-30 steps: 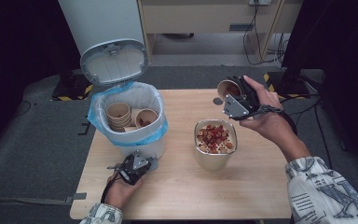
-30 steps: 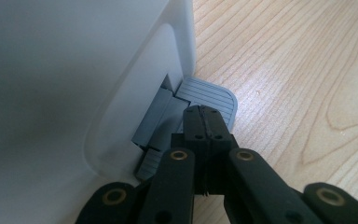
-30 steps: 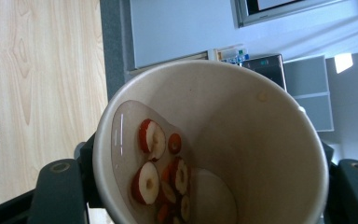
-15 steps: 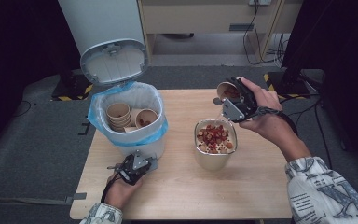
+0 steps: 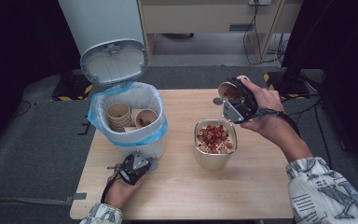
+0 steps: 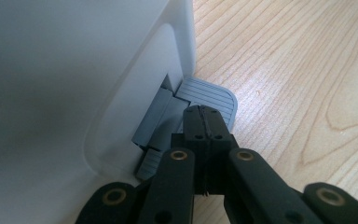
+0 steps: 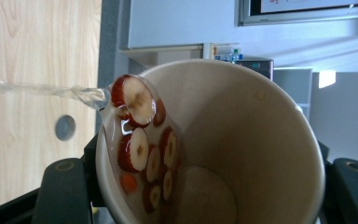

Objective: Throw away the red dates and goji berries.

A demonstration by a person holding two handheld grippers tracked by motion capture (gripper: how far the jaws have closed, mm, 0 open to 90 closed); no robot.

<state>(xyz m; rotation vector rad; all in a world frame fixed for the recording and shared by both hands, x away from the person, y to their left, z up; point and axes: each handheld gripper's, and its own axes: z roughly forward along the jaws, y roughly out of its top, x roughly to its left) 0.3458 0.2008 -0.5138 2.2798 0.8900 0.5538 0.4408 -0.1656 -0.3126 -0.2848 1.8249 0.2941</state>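
My right gripper [image 5: 235, 105] is shut on a paper cup [image 5: 228, 91] held tilted above the table's far right. In the right gripper view the cup [image 7: 242, 121] holds water and red fruit slices [image 7: 137, 100], and a thin stream of water [image 7: 37, 88] runs off its lip. Just in front of and below the cup stands a metal container [image 5: 214, 158] with red slices in it. My left gripper [image 5: 144, 164] is shut, and in its own view the joined jaws [image 6: 204, 119] rest on the grey pedal [image 6: 214, 95] of the white bin [image 5: 135, 95].
The bin's lid [image 5: 114, 60] stands open; inside its blue liner lie stacked paper cups [image 5: 119, 116]. A small grey disc [image 5: 217, 101] sits in the tabletop near the cup. Bare wood [image 5: 261, 186] lies in front of the container. Cabinets and cables stand beyond the table.
The right hand has tipped the cup a little further toward the metal container. The left hand has stayed at the pedal.
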